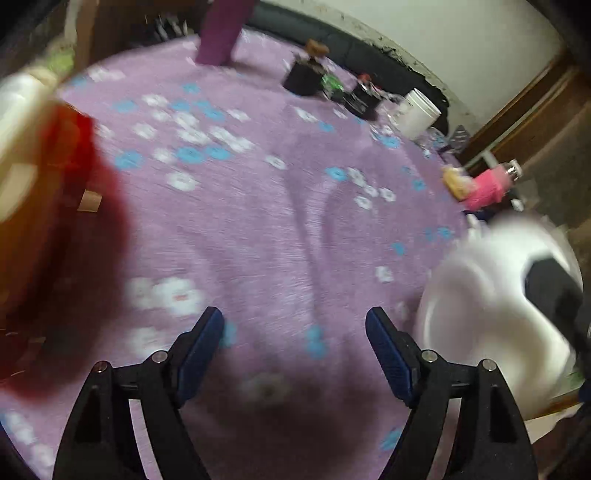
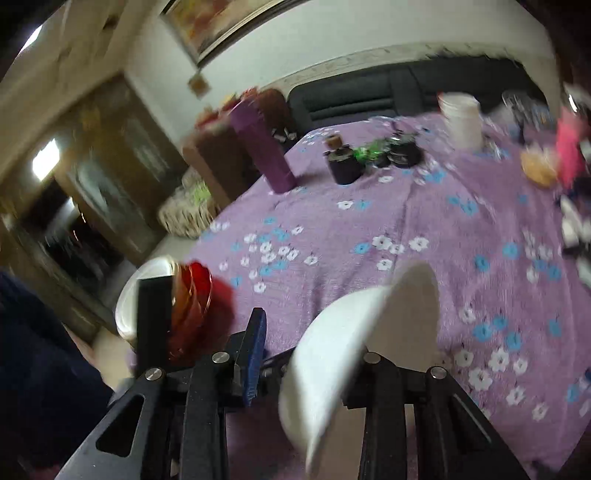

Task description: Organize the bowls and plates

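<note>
Where the purple flowered tablecloth (image 1: 280, 221) runs out at the table's left edge, a blurred stack of red dishes (image 1: 74, 192) with something pale (image 1: 18, 122) beside it fills the left wrist view; the right wrist view shows the same red dishes (image 2: 195, 306) next to a white plate (image 2: 127, 306) and a dark upright bar, which hides how they sit together. The left gripper (image 1: 295, 354) hangs over bare cloth near the table's front edge, its blue-padded fingers spread wide with nothing between them. Along the far edge stand a purple box (image 1: 221, 33), small dark jars (image 1: 306, 75) and a white container (image 1: 419, 114), with a pink bottle (image 1: 489, 186) toward the right edge. At the right edge of the left view, a white bowl (image 1: 491, 325) shows as a blur. The right gripper (image 2: 310, 354) pinches that white bowl (image 2: 343, 343) by its rim, tilted steeply and held above the cloth near the front edge.
</note>
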Tool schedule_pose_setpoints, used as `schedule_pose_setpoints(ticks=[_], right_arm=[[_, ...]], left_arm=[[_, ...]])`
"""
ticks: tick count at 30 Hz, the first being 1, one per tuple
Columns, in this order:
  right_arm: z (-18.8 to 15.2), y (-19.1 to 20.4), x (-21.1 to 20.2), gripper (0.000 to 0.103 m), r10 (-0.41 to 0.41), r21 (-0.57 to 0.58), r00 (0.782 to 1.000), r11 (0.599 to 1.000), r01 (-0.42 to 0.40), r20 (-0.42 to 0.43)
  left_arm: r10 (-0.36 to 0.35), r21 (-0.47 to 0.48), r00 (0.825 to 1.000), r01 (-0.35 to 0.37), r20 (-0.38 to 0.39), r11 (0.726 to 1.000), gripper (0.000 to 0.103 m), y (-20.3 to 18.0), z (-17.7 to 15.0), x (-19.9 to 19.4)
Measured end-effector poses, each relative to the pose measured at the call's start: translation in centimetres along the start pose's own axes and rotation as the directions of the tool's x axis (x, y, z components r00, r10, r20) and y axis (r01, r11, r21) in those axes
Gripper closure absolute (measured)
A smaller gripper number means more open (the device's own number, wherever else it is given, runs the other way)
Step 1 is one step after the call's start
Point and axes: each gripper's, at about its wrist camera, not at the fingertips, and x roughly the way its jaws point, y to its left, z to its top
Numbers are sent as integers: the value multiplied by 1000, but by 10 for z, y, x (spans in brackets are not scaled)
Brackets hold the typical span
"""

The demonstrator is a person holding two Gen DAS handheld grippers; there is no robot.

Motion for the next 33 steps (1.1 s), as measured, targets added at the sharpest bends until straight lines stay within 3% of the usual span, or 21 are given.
schedule_pose_setpoints(ticks=[2,4,6,11,14,18,20,22,25,26,27,28,31,33], right_arm=[[-1,11,9,61,54,-15,998,998,-55,-33],[-2,20,20,42,110,5,992,994,-110,-61],[-3,25,30,33,157,40,985,987,-154,-74],[-16,31,37,27,178,79,975,983,-168,-130],[-21,26,28,27,195,100,976,977,-186,-95],[-23,6,-3,25,79,140,995,986,-86,54],[-25,-9,-9,24,-53,177,995,984,37,89],[-27,-23,4,24,-112,220,993,971,99,49],[-33,-27,33,25,-79,242,996,966,86,-40],[-35,-27,41,27,-68,247,996,966,81,-61],[-40,-30,53,43,-49,270,995,960,72,-91],[-43,-33,60,70,-28,291,993,955,60,-114],[-49,-44,63,88,20,337,993,941,21,-116],[-52,-52,50,93,29,367,996,930,4,-86]], left_arm=[[80,40,995,-82,59,996,21,3,-10,-20],[116,50,990,-121,84,991,18,12,-19,-32],[123,63,989,-128,78,990,18,20,-28,-39],[88,70,995,-90,38,993,18,33,-43,-44],[73,78,996,-77,47,994,18,32,-45,-49],[63,82,996,-68,57,994,18,31,-48,-55],[60,78,996,-65,64,995,18,32,-50,-57],[57,73,996,-62,70,995,18,33,-52,-60],[56,72,995,-62,81,995,18,33,-58,-68],[57,74,995,-64,82,995,18,33,-58,-70],[60,75,995,-66,84,995,18,33,-57,-72],[62,74,994,-68,86,995,18,33,-55,-72],[66,72,993,-73,102,995,18,34,-52,-79],[59,71,992,-67,109,995,18,33,-49,-82]])
